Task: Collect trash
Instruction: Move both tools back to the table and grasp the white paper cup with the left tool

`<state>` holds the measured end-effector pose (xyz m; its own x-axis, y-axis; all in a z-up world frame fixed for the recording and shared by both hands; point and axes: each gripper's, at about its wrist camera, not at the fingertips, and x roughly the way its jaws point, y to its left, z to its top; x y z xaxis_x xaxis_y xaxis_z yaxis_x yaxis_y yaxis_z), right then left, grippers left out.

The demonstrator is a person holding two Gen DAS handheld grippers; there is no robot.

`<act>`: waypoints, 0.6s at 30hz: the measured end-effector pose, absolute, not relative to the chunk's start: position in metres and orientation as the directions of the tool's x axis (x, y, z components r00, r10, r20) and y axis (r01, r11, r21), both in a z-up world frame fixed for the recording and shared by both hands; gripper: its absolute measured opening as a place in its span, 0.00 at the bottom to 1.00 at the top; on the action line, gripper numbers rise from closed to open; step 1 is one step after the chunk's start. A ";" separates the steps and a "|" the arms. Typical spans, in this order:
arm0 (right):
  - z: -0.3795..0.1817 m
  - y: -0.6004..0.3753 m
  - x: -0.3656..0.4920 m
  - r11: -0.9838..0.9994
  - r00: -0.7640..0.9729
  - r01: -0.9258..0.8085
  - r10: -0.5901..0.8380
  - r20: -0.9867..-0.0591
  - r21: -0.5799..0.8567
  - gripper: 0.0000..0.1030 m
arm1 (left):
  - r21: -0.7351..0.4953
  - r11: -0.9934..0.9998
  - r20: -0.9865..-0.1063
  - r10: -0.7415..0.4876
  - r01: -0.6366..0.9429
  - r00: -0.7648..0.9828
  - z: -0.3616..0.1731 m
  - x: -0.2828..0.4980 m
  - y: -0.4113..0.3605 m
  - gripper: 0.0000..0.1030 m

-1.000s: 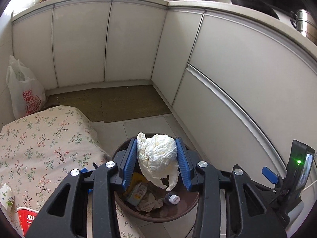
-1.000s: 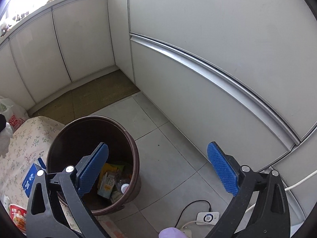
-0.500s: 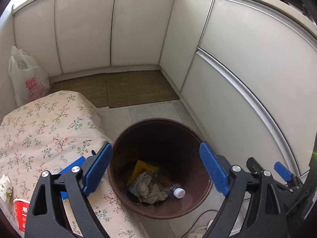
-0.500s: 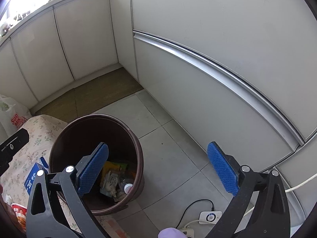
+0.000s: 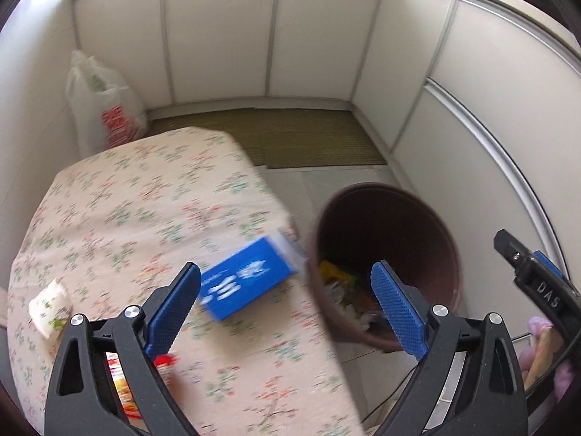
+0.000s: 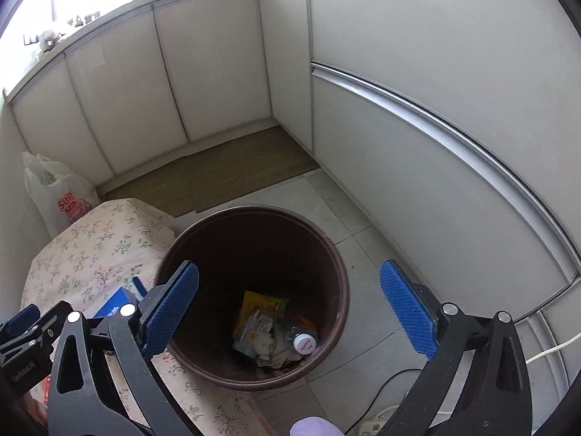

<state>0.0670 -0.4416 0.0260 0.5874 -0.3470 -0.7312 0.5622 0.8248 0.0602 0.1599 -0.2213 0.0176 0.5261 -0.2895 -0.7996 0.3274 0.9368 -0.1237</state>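
Several pieces of trash already lay at the bottom of the brown bin [image 6: 254,298]: a yellow wrapper [image 6: 263,305], a crumpled white tissue [image 6: 265,345], a small bottle with a white cap [image 6: 303,341], and some paper that could not be identified. The bin stood on the tiled floor [image 6: 363,265], touching the right edge of the table, which was covered with a floral tablecloth [image 5: 138,210].

Left gripper [image 5: 287,312]: jaws spread wide, nothing between them, hovering above the table's right edge with the bin just beside it. Right gripper [image 6: 290,312]: also released and empty, hanging directly over the bin mouth.

Remaining on the tablecloth, as far as visible:
- blue carton [image 5: 250,279], lying flat at the right edge, one end almost at the bin rim; blurred in the left wrist view.
- small white wrapper with green print [image 5: 49,309], near the left edge.
- red-and-white packet [image 5: 163,363], at the near edge, mostly hidden behind the left gripper's finger.

Judgement: the task was partly done, roughly half, with three items on the table not yet collected. The blue carton looked like the closest candidate for the left gripper. A white plastic bag [image 5: 105,109] stood on the floor beyond the table's far edge; whether it counted as trash could not be told.
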 end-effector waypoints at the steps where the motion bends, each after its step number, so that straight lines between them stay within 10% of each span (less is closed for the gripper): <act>1: 0.025 -0.437 0.072 0.833 0.591 0.549 -0.330 -0.736 0.067 0.93 | -0.125 0.945 -0.806 -0.275 0.303 0.525 0.016 0.161 -0.206 0.89; 18: 0.011 -0.304 0.132 0.951 0.610 0.309 -0.226 -0.759 -0.034 0.93 | -0.169 0.966 -0.882 -0.060 -0.196 0.467 -0.038 0.190 0.060 0.89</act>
